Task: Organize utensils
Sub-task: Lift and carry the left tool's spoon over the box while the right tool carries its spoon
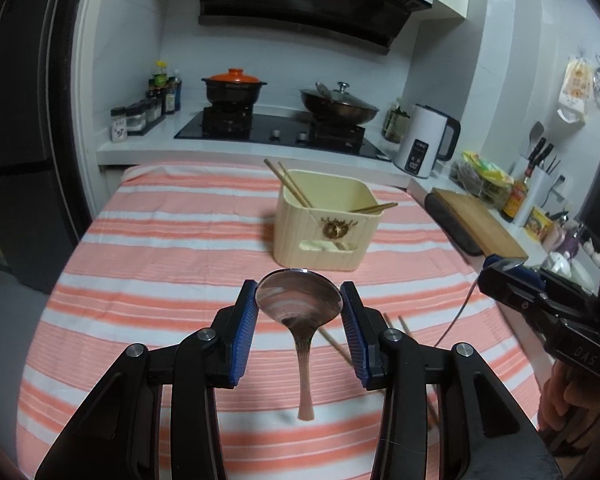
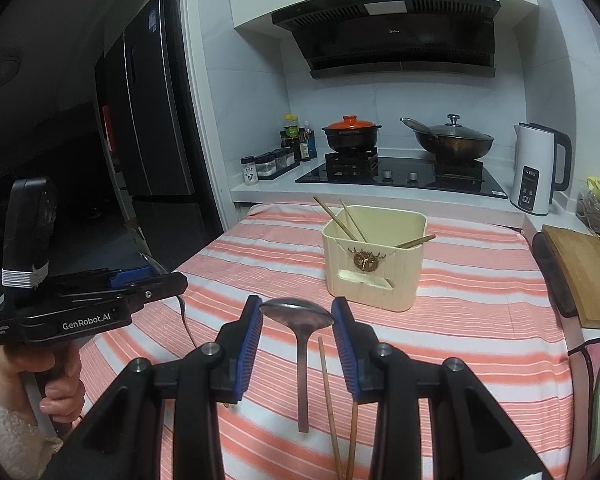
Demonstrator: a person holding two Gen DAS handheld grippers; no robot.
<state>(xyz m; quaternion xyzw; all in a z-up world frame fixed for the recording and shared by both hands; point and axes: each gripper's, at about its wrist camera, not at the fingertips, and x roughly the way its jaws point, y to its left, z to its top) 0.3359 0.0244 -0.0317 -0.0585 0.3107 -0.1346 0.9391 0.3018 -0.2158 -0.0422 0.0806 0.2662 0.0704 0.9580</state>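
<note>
On striped tablecloth [image 1: 148, 264], cream caddy [image 1: 324, 224], seemingly kitchen hob [image 1: 276, 130] behind, each claw gripping a spoon.

Two steel spoons [image 1: 300, 304] [image 2: 298, 316] hang above the striped cloth, each pinched by its bowl edges, handle drooping toward the camera. A cream bin [image 2: 374, 256] beyond holds three chopsticks [image 2: 350, 220] leaning on its rim. Two more chopsticks [image 2: 330, 404] lie on the cloth.

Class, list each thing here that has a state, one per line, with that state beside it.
Left hand-held gripper: shut on a spoon.
Right hand-held gripper: shut on a second spoon.
Cream holder: upright, chopsticks leaning inside.
Loose chopsticks: lying on the striped cloth.
Clay pot: lidded.
Wok: lidded.
</note>
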